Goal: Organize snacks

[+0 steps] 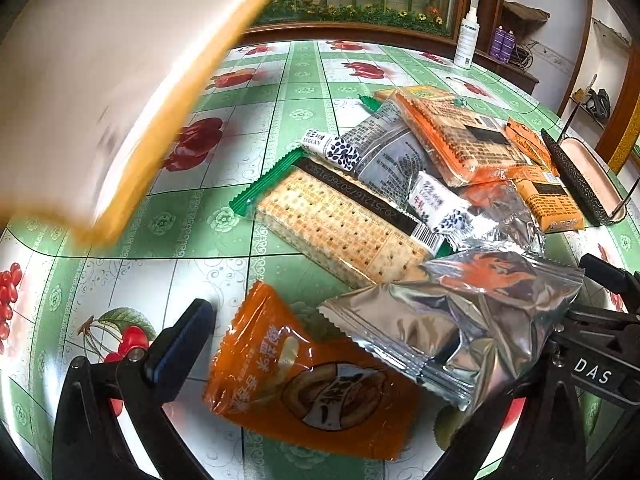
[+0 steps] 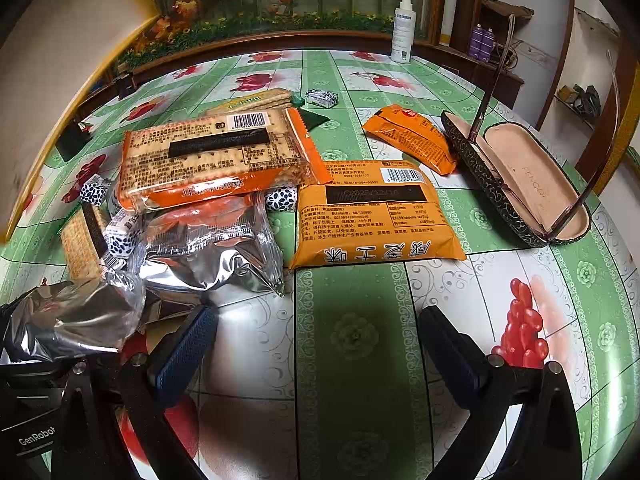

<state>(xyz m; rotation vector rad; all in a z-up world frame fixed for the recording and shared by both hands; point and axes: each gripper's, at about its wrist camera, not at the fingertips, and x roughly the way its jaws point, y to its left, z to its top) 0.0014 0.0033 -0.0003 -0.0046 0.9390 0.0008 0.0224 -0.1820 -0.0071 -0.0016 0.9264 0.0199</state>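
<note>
From the left wrist view, the left gripper [image 1: 340, 340] has its fingers spread wide with nothing pinched between them, poised low over a crinkly orange foil snack pouch [image 1: 308, 384] lying at six o'clock on the green-and-white fruit-patterned tabletop [image 1: 280, 120]; a silver foil packet [image 1: 452, 320] overlaps the pouch's upper right corner. Further off toward one o'clock sits the unsorted heap, led by a clear-wrapped cracker pack with green ends [image 1: 340, 228]. A blurred pale, orange-edged shape fills the ten o'clock corner; what it is cannot be told. From the right wrist view, the right gripper [image 2: 316, 344] also stands open and empty above bare tabletop, aimed at a flat orange-yellow printed packet [image 2: 376, 216] at twelve o'clock. An open patterned glasses case [image 2: 520, 184] rests at two o'clock, apart from the snacks. Both grippers seem set for picking loose packets off the pile's edge first.
</note>
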